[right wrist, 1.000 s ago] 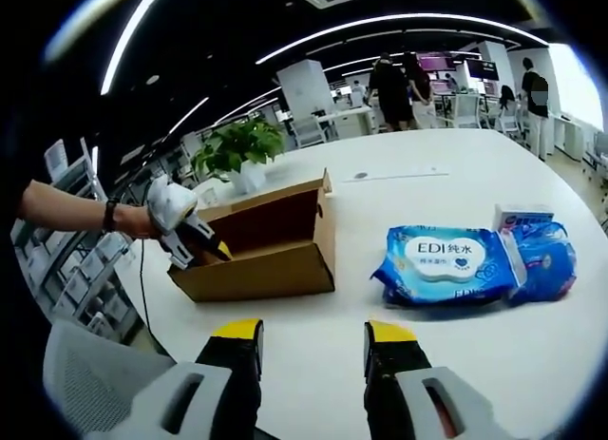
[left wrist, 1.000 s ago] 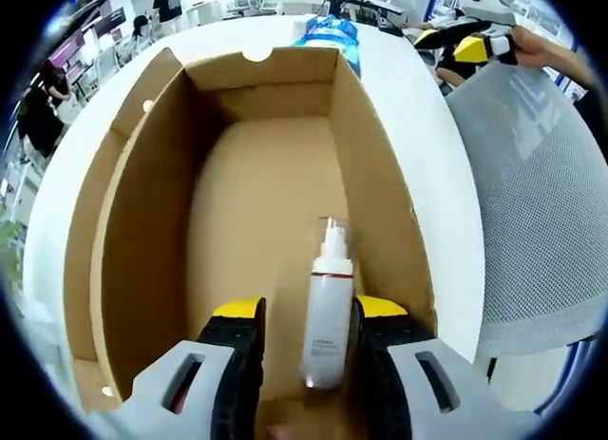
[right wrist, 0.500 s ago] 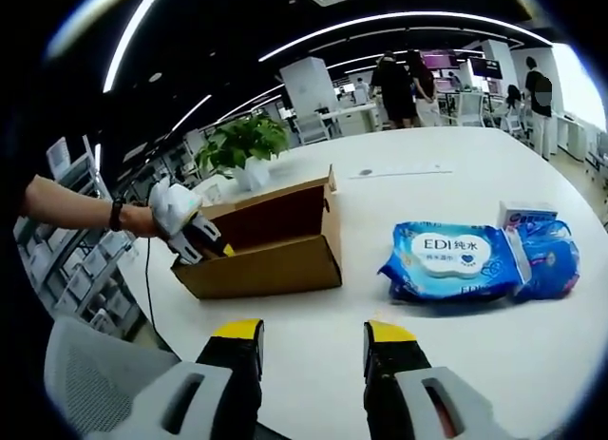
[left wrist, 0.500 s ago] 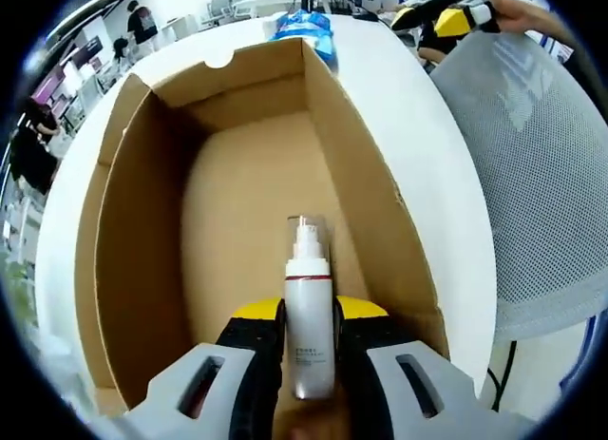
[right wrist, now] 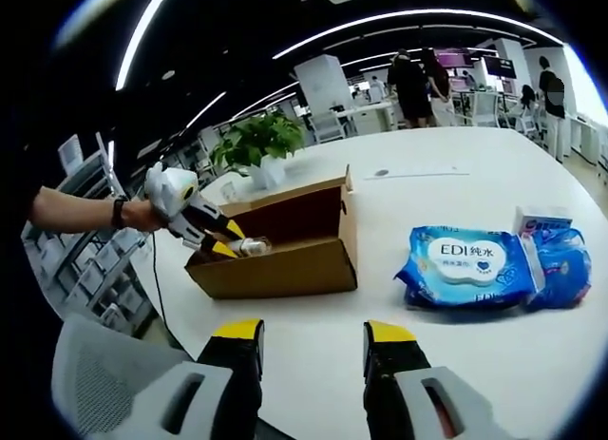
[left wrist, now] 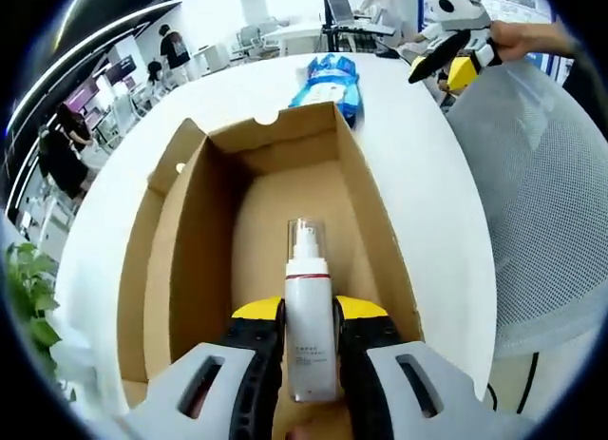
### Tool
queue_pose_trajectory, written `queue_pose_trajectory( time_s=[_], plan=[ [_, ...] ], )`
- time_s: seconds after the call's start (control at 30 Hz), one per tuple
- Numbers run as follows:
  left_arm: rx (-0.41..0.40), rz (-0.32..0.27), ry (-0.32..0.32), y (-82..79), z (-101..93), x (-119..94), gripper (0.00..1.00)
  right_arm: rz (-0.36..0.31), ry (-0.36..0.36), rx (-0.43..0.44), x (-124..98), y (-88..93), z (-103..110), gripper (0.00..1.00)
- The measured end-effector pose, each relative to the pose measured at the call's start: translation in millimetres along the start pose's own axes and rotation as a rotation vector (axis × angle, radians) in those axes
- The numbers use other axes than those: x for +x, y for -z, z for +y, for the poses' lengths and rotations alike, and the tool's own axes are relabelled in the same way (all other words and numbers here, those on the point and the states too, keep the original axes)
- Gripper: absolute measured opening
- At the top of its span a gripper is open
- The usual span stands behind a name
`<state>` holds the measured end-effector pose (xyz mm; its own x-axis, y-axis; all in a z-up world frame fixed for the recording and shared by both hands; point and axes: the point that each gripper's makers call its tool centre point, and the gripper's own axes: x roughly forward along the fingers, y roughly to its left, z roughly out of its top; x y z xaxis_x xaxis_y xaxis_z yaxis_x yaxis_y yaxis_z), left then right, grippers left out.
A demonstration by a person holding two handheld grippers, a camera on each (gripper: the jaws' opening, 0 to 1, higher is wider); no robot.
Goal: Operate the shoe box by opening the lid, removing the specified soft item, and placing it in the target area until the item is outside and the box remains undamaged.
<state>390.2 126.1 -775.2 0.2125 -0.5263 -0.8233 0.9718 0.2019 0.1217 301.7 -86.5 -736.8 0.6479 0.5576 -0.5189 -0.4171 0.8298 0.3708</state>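
An open brown cardboard shoe box [left wrist: 204, 240] lies on a white table. My left gripper [left wrist: 310, 312] is shut on a white spray bottle [left wrist: 309, 335] with a clear cap, held above the near end of the box. In the right gripper view the box [right wrist: 285, 269] sits at the middle left. There a hand holds the left gripper [right wrist: 223, 240] over the box's left end with the bottle [right wrist: 251, 244] in its jaws. My right gripper [right wrist: 309, 340] stands open over the table's near edge with nothing between its fingers. It also appears as the right gripper [left wrist: 439, 71] at the top right of the left gripper view.
A blue pack of wet wipes [right wrist: 470, 264] lies right of the box, with a small white carton [right wrist: 541, 221] on a second blue pack. A potted plant [right wrist: 256, 141] stands behind the box. A grey mesh chair [left wrist: 541, 202] is beside the table.
The left gripper's jaws closed on the spray bottle, then rose with it, so the box now looks smaller and farther below. The right gripper stayed open and barely moved.
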Motion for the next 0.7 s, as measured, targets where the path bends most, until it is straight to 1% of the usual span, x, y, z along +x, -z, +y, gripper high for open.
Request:
queue_pose_trajectory(
  time_s=[0.2, 0.3, 0.33, 0.47, 0.6, 0.7],
  plan=[
    [0.021, -0.019, -0.010, -10.2, -0.8, -3, 0.19, -0.011, -0.021, 0.026, 0, -5.4, 2, 0.38],
    [0.040, -0.035, -0.013, -20.0, -2.8, -5, 0.19, -0.029, -0.053, 0.086, 1, -8.8, 5, 0.38],
    [0.046, -0.041, -0.014, -23.0, -3.5, -5, 0.19, -0.032, -0.055, 0.092, 2, -9.3, 5, 0.38],
    [0.068, -0.058, -0.014, -33.8, -6.4, -5, 0.19, -0.033, -0.065, 0.105, 3, -11.5, 7, 0.37],
    [0.077, -0.067, -0.018, -38.8, -6.6, -6, 0.19, -0.030, -0.081, 0.105, 8, -15.5, 11, 0.37],
    [0.080, -0.073, -0.020, -41.5, -7.0, -6, 0.19, -0.034, -0.107, 0.107, 15, -23.0, 17, 0.37]
  ],
)
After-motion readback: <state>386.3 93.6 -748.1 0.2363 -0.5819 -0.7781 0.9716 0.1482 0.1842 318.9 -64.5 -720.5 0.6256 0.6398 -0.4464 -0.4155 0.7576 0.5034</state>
